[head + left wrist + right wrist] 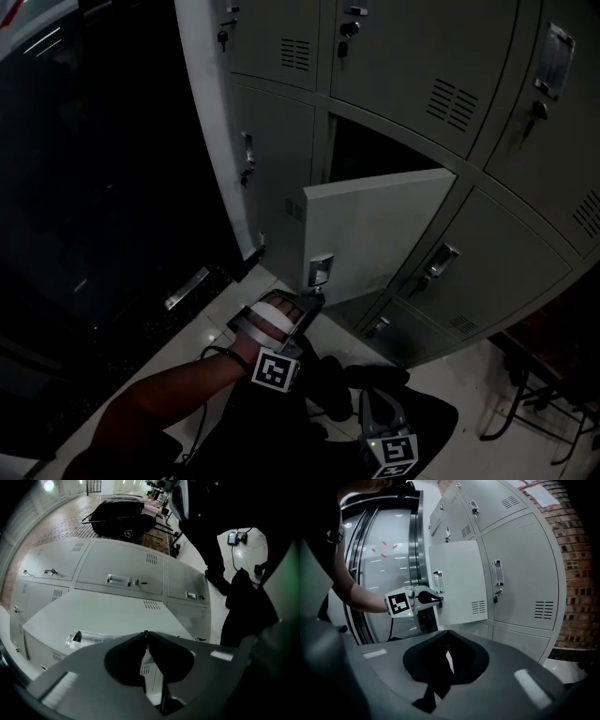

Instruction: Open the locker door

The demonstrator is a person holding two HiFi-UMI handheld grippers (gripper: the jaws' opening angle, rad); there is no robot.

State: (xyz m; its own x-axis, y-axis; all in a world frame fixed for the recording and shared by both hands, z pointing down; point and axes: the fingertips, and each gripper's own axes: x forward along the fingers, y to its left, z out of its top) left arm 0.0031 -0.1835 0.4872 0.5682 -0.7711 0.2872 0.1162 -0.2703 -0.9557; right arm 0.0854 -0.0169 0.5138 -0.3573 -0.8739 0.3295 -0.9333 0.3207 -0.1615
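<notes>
The grey locker door (375, 225) stands swung partly open, with the dark compartment (375, 150) behind it. Its metal handle (320, 270) sits near the free edge. My left gripper (314, 300) is just below that handle, shut on the small key under it. In the left gripper view the tips (146, 633) meet in front of the door face (108, 616) and handle (77, 639). The right gripper view shows the left gripper (439, 600) at the door's edge (459, 583). My right gripper (448, 631) hangs low and back (375, 380), shut and holding nothing.
Closed lockers (506, 272) surround the open one, each with a handle and key. A dark glass partition (103, 187) stands to the left. A chair frame (534, 384) is at the lower right, and a brick wall (576, 573) is beyond the lockers.
</notes>
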